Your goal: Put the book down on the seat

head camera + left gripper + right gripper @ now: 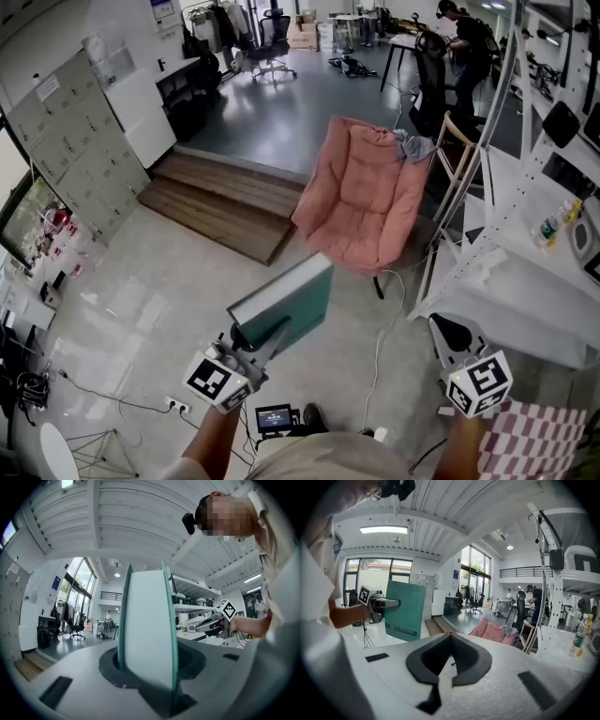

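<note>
While the left gripper (261, 339) is clamped on the lower edge of the teal book (286, 305), that book hangs tilted in the air over the pale floor (159, 300), well short of the pink padded seat (361, 206) at its 1 o'clock. Bare floor and a white cable (382, 328) lie between them. A grey cloth (412, 145) drapes the seat's top corner, and a wooden chair frame (459, 169) stands just beside it at 3 o'clock. Wooden steps (225, 202) sit at the book's 11 o'clock, white shelving (506, 281) at 3 o'clock. Right gripper (450, 333): jaws together, holding nothing, low at 4 o'clock.
</note>
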`<action>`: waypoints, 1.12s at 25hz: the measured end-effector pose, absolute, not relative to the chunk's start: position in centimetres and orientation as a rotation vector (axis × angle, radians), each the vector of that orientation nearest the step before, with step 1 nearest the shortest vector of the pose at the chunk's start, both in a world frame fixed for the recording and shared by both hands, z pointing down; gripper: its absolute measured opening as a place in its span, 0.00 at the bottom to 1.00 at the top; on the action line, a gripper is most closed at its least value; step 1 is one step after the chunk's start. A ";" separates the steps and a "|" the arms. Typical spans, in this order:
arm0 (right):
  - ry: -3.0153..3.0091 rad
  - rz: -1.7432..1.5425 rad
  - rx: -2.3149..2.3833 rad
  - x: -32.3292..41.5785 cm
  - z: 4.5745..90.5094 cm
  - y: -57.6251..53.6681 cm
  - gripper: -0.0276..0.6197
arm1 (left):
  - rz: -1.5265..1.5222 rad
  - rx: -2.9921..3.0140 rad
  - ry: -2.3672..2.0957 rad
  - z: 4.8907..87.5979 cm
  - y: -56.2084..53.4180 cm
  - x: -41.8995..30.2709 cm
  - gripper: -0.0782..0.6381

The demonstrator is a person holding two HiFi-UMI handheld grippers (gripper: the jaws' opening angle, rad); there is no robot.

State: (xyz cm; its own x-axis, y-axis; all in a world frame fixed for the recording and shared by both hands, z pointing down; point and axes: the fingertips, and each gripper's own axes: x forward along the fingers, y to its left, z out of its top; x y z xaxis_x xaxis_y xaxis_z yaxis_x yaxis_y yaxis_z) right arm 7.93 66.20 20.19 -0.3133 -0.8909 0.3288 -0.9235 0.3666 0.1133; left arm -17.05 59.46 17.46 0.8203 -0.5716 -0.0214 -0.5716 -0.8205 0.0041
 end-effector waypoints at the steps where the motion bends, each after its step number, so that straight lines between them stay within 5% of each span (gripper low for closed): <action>1: -2.306 0.142 1.608 7.6 20.1 65.7 0.03 | 0.036 -2.994 0.940 17.5 59.0 -17.5 0.32; 21: -2.405 0.266 1.544 5.3 23.1 53.0 0.03 | -0.037 -2.993 1.087 21.2 50.7 -21.8 0.32; 28: -2.480 0.291 1.429 9.0 24.7 44.4 0.03 | -0.058 -2.965 1.208 21.9 45.0 -17.6 0.32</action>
State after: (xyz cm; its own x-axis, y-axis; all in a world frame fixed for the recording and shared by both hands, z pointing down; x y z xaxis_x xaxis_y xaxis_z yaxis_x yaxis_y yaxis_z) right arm 9.01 44.43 24.68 -0.4802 -0.8149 0.3246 -0.8680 0.4949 -0.0415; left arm -17.55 45.03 21.90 0.7149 -0.6970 0.0561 -0.6991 -0.7137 0.0423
